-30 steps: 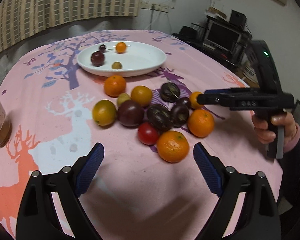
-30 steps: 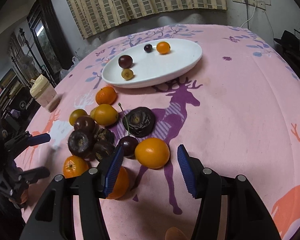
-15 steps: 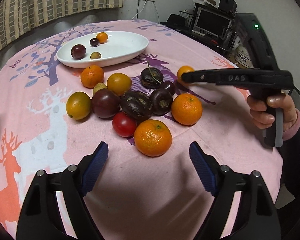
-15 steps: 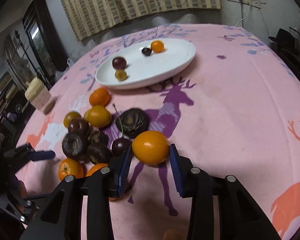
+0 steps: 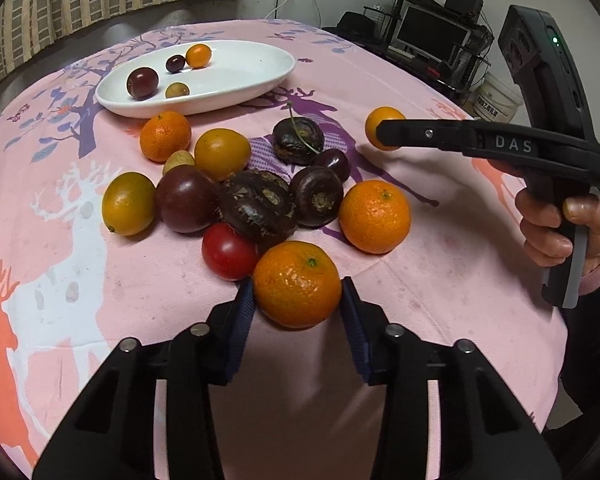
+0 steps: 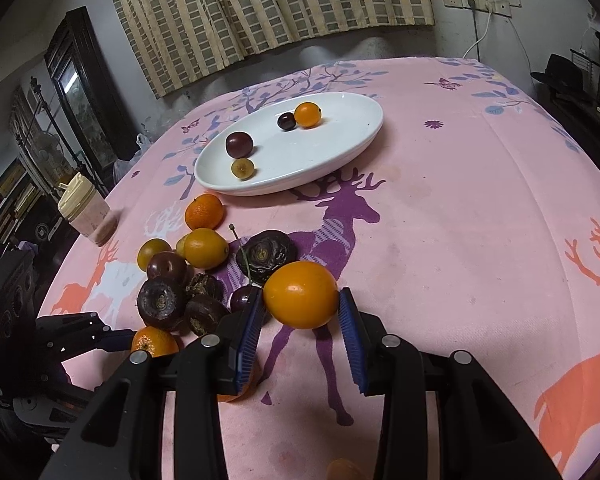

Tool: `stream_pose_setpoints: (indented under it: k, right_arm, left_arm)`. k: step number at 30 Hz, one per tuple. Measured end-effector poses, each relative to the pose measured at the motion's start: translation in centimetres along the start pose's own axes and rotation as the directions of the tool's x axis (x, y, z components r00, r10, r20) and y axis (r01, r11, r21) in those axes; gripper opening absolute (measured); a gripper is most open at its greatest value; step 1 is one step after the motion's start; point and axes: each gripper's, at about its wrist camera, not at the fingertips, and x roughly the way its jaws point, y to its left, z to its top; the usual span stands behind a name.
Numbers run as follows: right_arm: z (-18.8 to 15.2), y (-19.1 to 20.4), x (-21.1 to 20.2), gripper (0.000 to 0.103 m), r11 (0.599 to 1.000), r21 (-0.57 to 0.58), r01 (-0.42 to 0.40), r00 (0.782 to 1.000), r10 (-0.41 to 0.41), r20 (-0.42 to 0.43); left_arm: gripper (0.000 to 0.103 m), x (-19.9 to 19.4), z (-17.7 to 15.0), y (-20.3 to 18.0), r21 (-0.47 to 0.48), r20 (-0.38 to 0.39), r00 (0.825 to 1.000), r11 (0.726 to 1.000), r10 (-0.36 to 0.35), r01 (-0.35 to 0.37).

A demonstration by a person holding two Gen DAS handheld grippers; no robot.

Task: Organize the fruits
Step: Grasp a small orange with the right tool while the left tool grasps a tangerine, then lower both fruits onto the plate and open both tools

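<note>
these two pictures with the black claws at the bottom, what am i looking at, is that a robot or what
No robot: a person holds a two-finger gripper in each hand, each carrying a fisheye camera that looks forward along its fingers. One picture is from the left gripper, the other from the right gripper.

Both look over a pink tablecloth printed with deer. On it sit a white plate holding four small fruits, and a pile of loose oranges, dark fruits and a red tomato.

The left gripper's blue pads sit against the sides of a mandarin. The right gripper is closed on a smooth orange fruit, apparently lifted off the cloth. The left view also shows the person's right hand squeezing that gripper's handle.
</note>
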Motion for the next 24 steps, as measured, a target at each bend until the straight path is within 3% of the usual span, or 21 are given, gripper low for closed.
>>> stream_pose_setpoints:
  k: [4, 7, 12, 15, 19, 24]
  right_arm:
    - [0.1, 0.0, -0.5, 0.039, 1.000, -0.001, 0.000, 0.999, 0.000, 0.034]
    - [1.2, 0.3, -1.1, 0.039, 1.000, -0.017, 0.004, 0.995, -0.002, 0.095]
    - [5.6, 0.2, 0.5, 0.039, 1.000, 0.019, 0.003, 0.990, -0.006, 0.141]
    - [8.3, -0.3, 2.8, 0.039, 0.999, 0.050, -0.003, 0.990, -0.004, 0.139]
    - [11.1, -0.3, 6.9, 0.039, 0.998, 0.063, -0.001, 0.995, -0.005, 0.101]
    - [12.8, 0.0, 10.9, 0.039, 0.998, 0.049, 0.025, 0.998, -0.028, 0.054]
  left_arm:
    - [0.041, -0.9, 0.1, 0.3, -0.019, 0.024, 1.000, 1.000, 0.010, -0.009]
    - [0.041, -2.2, 1.3, 1.1, -0.047, 0.053, 0.997, 0.997, -0.051, 0.054]
    - [0.042, -3.4, 6.7, 3.2, -0.061, 0.145, 0.988, 0.997, -0.043, 0.053]
    - [0.042, -3.1, 9.9, 5.2, -0.107, 0.168, 0.983, 0.990, -0.076, 0.094]
    - [0.042, -1.0, 14.0, 8.3, -0.150, 0.172, 0.985, 0.989, 0.004, 0.022]
    - [0.041, 3.1, 17.4, 12.3, -0.221, 0.104, 0.993, 0.975, 0.062, -0.038]
